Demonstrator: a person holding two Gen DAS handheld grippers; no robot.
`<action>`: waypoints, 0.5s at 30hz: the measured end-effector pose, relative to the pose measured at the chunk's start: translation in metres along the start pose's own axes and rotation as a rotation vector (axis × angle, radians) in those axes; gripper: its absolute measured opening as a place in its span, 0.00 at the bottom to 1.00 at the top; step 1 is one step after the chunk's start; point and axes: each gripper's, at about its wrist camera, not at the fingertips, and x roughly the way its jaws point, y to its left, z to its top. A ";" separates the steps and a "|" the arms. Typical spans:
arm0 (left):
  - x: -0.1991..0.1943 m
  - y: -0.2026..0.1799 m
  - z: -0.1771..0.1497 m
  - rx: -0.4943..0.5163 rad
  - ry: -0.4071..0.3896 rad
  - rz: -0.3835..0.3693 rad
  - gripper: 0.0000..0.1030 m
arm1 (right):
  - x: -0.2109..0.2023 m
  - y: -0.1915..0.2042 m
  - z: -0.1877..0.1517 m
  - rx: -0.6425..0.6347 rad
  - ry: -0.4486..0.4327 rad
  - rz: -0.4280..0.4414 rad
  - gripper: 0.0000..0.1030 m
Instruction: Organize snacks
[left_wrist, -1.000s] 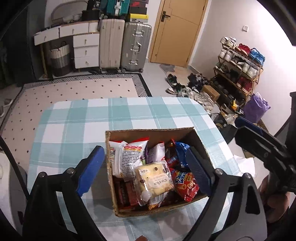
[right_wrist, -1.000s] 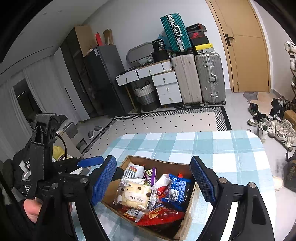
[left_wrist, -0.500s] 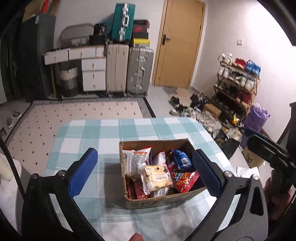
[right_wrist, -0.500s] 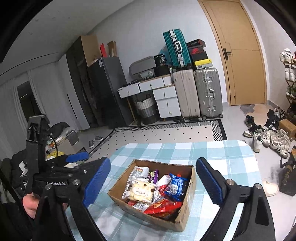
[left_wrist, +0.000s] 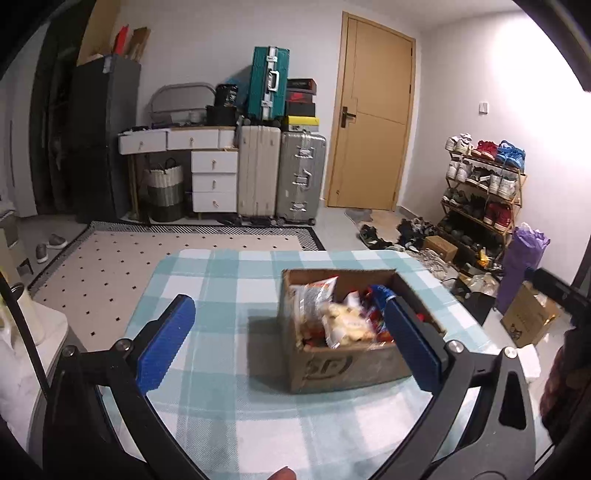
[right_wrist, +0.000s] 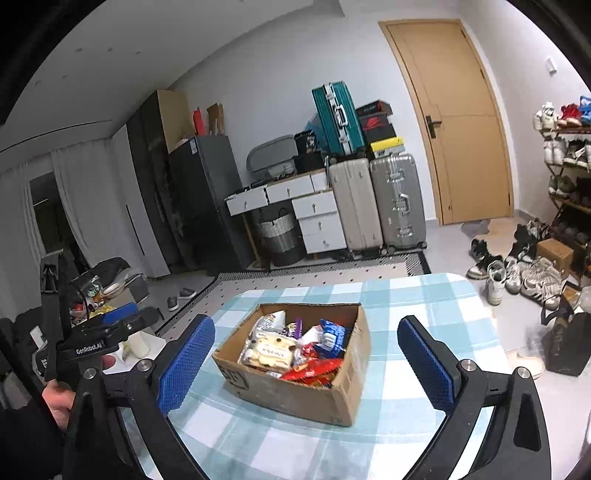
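A brown cardboard box (left_wrist: 343, 365) full of snack packets stands on the checked tablecloth (left_wrist: 221, 280). It also shows in the right wrist view (right_wrist: 306, 391). On top lie a white bun packet (right_wrist: 269, 350), a red packet (right_wrist: 314, 369) and a blue packet (right_wrist: 332, 338). My left gripper (left_wrist: 291, 343) is open and empty, held back from the box's near left side. My right gripper (right_wrist: 306, 362) is open and empty, in front of the box and above the table.
The table (right_wrist: 424, 295) is small with rounded corners. The left gripper's body shows at the left of the right wrist view (right_wrist: 92, 332). Behind are a dotted rug (left_wrist: 147, 251), suitcases (left_wrist: 280, 177), white drawers (left_wrist: 214, 181), a door (left_wrist: 369, 122) and a shoe rack (left_wrist: 480, 184).
Both grippers have drawn back and lifted away from the box, which now looks smaller and farther. Both stayed open and empty.
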 end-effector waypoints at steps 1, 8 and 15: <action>-0.003 0.003 -0.010 -0.002 -0.013 0.006 0.99 | -0.004 -0.001 -0.005 -0.006 -0.011 -0.004 0.98; -0.015 0.019 -0.066 -0.001 -0.076 0.045 0.99 | -0.022 -0.009 -0.049 -0.034 -0.057 -0.030 0.98; -0.007 0.026 -0.108 0.016 -0.120 0.062 0.99 | -0.030 -0.016 -0.090 -0.062 -0.077 -0.052 0.98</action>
